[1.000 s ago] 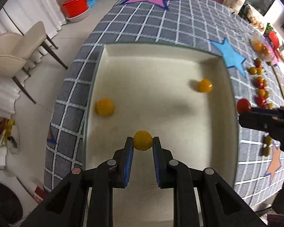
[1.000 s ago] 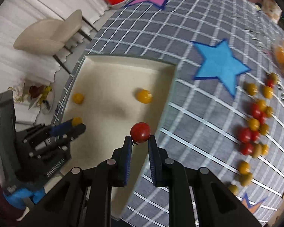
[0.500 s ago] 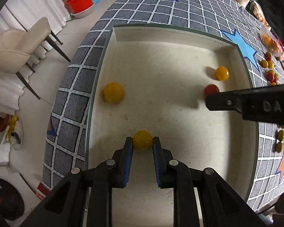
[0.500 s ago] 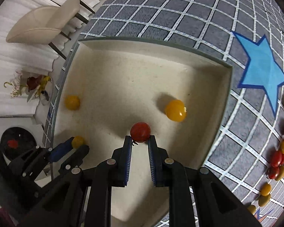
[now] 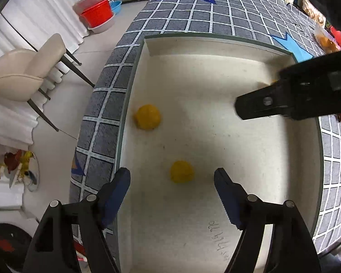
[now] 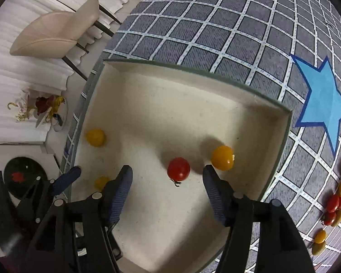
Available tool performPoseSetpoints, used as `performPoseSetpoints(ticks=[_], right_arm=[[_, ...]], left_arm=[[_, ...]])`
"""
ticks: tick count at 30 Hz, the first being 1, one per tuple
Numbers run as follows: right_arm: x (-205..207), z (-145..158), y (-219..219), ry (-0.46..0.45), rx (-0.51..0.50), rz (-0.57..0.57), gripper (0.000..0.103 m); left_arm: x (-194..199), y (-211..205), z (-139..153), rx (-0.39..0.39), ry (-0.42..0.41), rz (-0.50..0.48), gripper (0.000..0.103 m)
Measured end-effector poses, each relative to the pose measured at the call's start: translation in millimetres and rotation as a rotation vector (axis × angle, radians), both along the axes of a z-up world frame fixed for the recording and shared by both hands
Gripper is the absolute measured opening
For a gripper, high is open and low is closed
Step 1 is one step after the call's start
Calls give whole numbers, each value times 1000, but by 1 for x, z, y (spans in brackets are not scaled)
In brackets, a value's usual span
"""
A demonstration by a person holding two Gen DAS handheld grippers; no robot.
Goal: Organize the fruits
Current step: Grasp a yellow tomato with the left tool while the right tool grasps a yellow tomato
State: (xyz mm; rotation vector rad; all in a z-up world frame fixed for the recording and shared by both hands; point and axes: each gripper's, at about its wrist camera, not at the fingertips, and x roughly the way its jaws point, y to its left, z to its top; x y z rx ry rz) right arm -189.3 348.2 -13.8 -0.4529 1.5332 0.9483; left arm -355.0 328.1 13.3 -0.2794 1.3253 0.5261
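A cream tray (image 5: pixel 216 45) (image 6: pixel 193 72) lies on the grey checked tablecloth. My left gripper (image 5: pixel 171 179) is open over the tray, with a yellow tomato (image 5: pixel 181 172) lying free on the tray floor between its fingers. Another yellow tomato (image 5: pixel 147 120) lies near the tray's left wall. My right gripper (image 6: pixel 167 176) is open over the tray, with a red tomato (image 6: pixel 178 168) lying free between its fingers. A yellow tomato (image 6: pixel 222 157) lies just right of it. In the left wrist view the right gripper's black body (image 5: pixel 295 100) crosses the tray's right side.
A row of red and yellow tomatoes (image 6: pixel 336 202) lies on the cloth right of the tray. A blue star (image 6: pixel 322 104) is on the cloth. A beige chair (image 5: pixel 22 77) and red tubs (image 5: pixel 97 16) stand on the floor left of the table.
Both grippers have opened. The left one let go of the yellow tomato and the right one let go of the red tomato; both fruits now lie on the tray floor.
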Motion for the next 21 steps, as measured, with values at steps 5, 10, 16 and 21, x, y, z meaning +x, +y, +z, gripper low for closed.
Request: performPoseSetpoints(ticks=[5, 10, 16, 21], right_arm=[[3, 21, -3, -23, 39, -13, 80], [18, 48, -20, -49, 69, -80, 83], [41, 63, -74, -90, 46, -180, 85], [59, 63, -140, -138, -4, -303, 85]], left_arm=[[-2, 8, 3, -13, -2, -17, 77], [2, 8, 11, -24, 1, -15, 77], [26, -8, 42, -25, -57, -92, 77], [58, -27, 65, -32, -108, -177, 77]])
